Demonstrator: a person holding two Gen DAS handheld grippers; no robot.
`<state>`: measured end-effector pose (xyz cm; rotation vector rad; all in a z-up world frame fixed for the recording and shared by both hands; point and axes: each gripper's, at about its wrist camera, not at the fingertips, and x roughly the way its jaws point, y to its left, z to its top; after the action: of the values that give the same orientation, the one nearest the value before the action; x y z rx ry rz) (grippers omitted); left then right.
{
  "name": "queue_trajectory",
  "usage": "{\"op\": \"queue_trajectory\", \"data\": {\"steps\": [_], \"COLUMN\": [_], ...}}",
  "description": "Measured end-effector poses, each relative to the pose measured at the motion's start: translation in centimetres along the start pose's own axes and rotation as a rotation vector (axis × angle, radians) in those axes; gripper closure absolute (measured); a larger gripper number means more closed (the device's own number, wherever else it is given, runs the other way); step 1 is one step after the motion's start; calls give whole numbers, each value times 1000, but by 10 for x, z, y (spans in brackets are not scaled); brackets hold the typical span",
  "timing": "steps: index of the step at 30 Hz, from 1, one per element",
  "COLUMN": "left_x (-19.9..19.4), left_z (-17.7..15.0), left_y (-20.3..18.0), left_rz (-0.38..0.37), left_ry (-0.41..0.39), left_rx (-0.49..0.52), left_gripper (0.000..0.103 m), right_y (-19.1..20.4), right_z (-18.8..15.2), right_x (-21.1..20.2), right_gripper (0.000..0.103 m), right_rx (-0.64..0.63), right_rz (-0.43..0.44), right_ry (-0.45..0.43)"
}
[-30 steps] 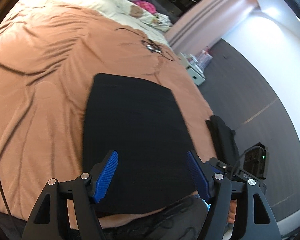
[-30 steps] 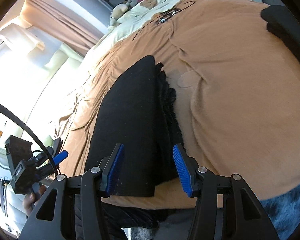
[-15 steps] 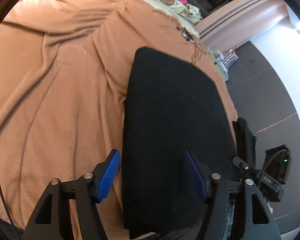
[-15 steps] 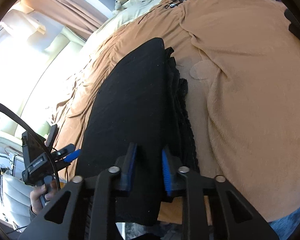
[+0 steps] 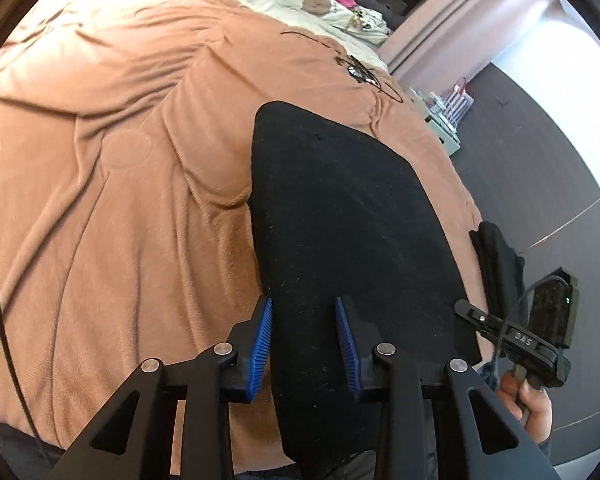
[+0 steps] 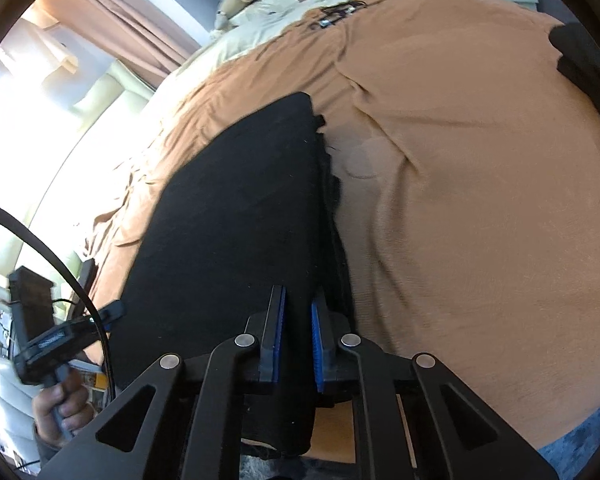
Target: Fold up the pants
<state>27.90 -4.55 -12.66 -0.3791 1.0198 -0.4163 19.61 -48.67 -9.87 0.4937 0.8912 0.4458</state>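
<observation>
Left wrist view: the pants [image 5: 352, 216] lie on the bed [image 5: 100, 200], long axis running from bottom centre toward upper right, near hem between the closing left hand-held gripper [image 5: 304, 344]; right hand-held gripper [image 6: 296, 344] pinches the other corner.

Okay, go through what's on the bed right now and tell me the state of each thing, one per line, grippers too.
black pants: folded into a long flat strip, lying on the blanket.
brown blanket: spread over the bed, wrinkled.
left gripper: jaws closing around the near left edge of the pants, pads not yet pressing.
right gripper: closing, pinching the near right edge of the pants.
</observation>
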Motion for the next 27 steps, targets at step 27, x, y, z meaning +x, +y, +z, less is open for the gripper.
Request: {"op": "queue_trajectory", "data": {"steps": [27], "left_x": [49], "left_z": [50], "left_y": [35], "left_rz": [-17], "left_ry": [40], "left_rx": [-69], "left_gripper": [45], "right_y": [11], "right_z": [57], "right_x": [29], "right_gripper": [61], "right_rx": [-47], "right_rz": [9], "right_ry": [24]}}
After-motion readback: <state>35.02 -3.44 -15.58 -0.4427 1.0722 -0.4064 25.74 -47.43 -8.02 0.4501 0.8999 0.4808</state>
